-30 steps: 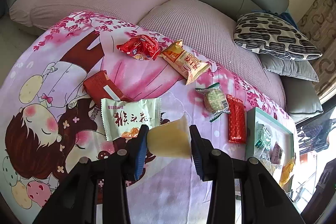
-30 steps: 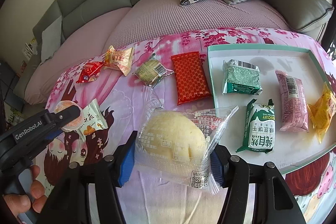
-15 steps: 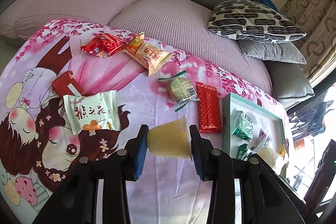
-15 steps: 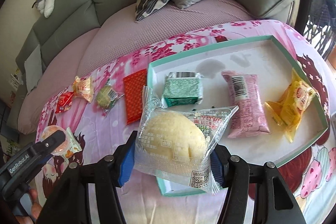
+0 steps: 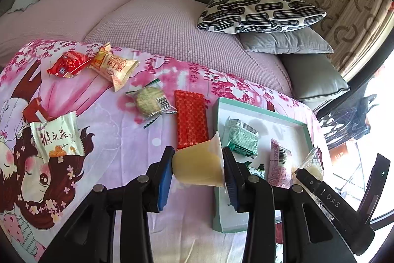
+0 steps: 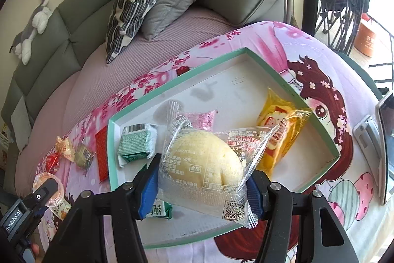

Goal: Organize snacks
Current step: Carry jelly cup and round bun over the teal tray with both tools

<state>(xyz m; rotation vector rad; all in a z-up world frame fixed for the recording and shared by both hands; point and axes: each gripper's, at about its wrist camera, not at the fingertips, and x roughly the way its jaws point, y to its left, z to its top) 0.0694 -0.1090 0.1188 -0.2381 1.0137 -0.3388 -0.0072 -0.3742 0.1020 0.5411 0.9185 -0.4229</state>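
Carrying jelly cup clamped in left gripper and bun clamped in right gripper over tray; four packets already in, six left on cloth.

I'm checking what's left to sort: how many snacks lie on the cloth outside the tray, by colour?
Red: 3 (wrapper, flat packet, box)
Yellow packet: 1
Clear-wrapped biscuit: 1
White packet: 1
Total: 6
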